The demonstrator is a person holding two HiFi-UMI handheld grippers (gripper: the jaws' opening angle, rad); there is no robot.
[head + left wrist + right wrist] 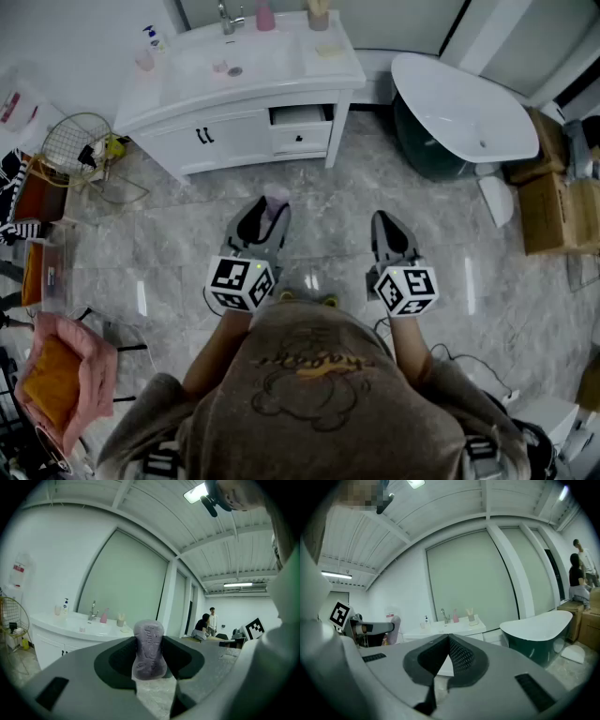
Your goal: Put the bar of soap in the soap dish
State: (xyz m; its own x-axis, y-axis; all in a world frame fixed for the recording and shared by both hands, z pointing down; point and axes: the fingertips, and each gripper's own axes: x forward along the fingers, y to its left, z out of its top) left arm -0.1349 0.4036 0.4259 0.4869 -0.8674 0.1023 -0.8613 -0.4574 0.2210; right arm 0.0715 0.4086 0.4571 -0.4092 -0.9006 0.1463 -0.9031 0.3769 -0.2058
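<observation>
A purple bar of soap [149, 645] stands upright between the jaws of my left gripper [149, 652], which is shut on it. In the head view the soap [276, 201] shows at the tip of the left gripper [270, 212], held over the grey marble floor some way in front of the white vanity [281, 86]. A small pale flat dish [330, 50] lies at the right end of the counter. My right gripper [386, 221] hangs level beside the left one, and its jaws [448, 640] meet with nothing between them.
The vanity carries a sink with a faucet [228, 17], a pink bottle [265, 16], a cup [319, 17] and a pump bottle [155, 39]. A freestanding bathtub [464, 117] stands to the right, with cardboard boxes [553, 197] beyond. A wire basket [75, 141] stands at the left.
</observation>
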